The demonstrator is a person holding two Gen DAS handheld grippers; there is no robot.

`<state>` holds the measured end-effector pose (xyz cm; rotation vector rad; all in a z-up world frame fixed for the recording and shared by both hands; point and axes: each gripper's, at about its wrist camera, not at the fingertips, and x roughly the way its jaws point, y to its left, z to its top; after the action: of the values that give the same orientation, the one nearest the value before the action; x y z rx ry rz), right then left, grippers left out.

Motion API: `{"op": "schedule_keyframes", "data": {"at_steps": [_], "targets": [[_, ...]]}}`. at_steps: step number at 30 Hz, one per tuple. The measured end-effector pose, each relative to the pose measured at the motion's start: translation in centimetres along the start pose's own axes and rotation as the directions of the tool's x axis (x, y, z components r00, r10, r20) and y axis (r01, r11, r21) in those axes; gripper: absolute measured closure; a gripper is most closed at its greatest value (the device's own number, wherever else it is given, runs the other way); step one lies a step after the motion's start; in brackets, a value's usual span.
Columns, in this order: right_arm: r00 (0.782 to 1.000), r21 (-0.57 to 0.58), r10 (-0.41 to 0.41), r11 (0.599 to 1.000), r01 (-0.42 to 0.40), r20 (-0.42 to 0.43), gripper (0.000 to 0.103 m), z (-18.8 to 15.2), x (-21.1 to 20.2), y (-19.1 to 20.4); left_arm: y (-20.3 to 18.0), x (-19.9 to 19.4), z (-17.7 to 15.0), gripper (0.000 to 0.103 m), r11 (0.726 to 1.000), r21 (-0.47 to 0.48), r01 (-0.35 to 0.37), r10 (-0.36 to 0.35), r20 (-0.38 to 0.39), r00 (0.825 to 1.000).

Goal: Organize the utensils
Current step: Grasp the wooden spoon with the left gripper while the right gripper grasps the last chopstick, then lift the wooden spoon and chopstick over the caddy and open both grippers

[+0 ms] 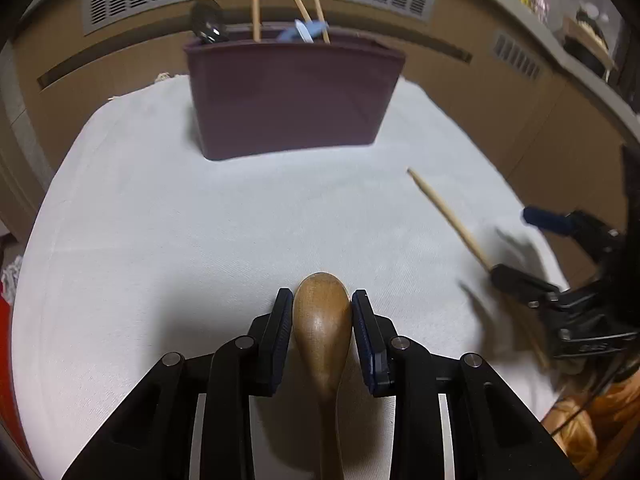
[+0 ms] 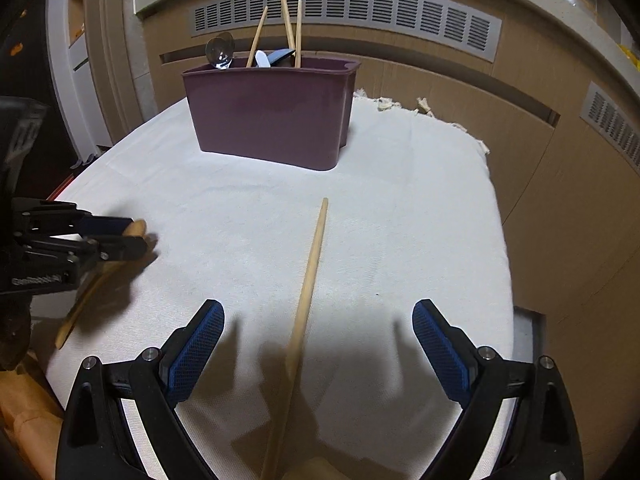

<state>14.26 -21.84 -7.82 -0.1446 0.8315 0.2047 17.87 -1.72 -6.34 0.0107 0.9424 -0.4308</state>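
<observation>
My left gripper [image 1: 322, 300] is shut on the bowl of a brown wooden spoon [image 1: 322, 320], low over the white cloth; it also shows in the right wrist view [image 2: 120, 236] with the spoon [image 2: 92, 288]. My right gripper [image 2: 316, 312] is open, its fingers either side of a wooden chopstick [image 2: 310, 272] lying on the cloth. The chopstick [image 1: 444, 212] and right gripper [image 1: 516, 248] show at the right of the left wrist view. A maroon utensil bin [image 1: 292, 96] [image 2: 272, 112] stands at the back, holding chopsticks [image 2: 290, 28], a metal spoon [image 2: 220, 52] and a blue-white utensil [image 2: 272, 58].
A white cloth [image 1: 200, 220] [image 2: 400, 208] covers the table, with a fringed edge at the back right. A wall panel with vent grilles [image 2: 360, 8] stands behind the bin. The table edge drops off at the right [image 2: 504, 240].
</observation>
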Motion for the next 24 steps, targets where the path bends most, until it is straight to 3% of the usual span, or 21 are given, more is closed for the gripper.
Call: {"op": "schedule_keyframes", "data": {"at_steps": [2,3,6,7,10,17,24], "targets": [[1.000,0.015,0.015,1.000,-0.015,-0.009,0.011,0.5,0.5,-0.1,0.6,-0.8,0.0,0.072,1.000,-0.027,0.001,0.000,0.021,1.000],[1.000,0.026,0.024,0.999,-0.024,-0.014,0.020,1.0,0.9,-0.2,0.8,-1.1,0.0,0.072,0.999,-0.036,-0.002,0.003,0.032,0.999],[0.996,0.046,0.045,0.998,-0.042,-0.072,0.069,2.5,2.7,-0.5,1.4,-2.5,0.0,0.072,0.998,-0.063,-0.020,0.025,0.071,0.997],[0.995,0.054,0.050,0.998,-0.045,-0.092,0.076,2.9,3.3,-0.5,1.6,-2.9,0.0,0.072,0.997,-0.068,-0.035,0.041,0.084,0.996],[0.992,0.070,0.055,0.996,-0.047,-0.117,0.079,3.4,4.3,-0.4,1.9,-3.5,-0.1,0.072,0.995,-0.072,-0.071,0.079,0.113,0.991],[0.989,0.042,0.017,0.999,-0.011,-0.149,0.080,2.6,4.5,0.6,2.4,-3.0,-0.4,0.072,0.995,-0.085,-0.059,0.067,0.095,0.993],[0.989,0.029,0.027,0.999,-0.023,-0.149,0.095,2.1,4.1,0.8,1.8,-2.6,-0.5,0.072,0.995,-0.077,-0.066,0.072,0.075,0.995]]}}
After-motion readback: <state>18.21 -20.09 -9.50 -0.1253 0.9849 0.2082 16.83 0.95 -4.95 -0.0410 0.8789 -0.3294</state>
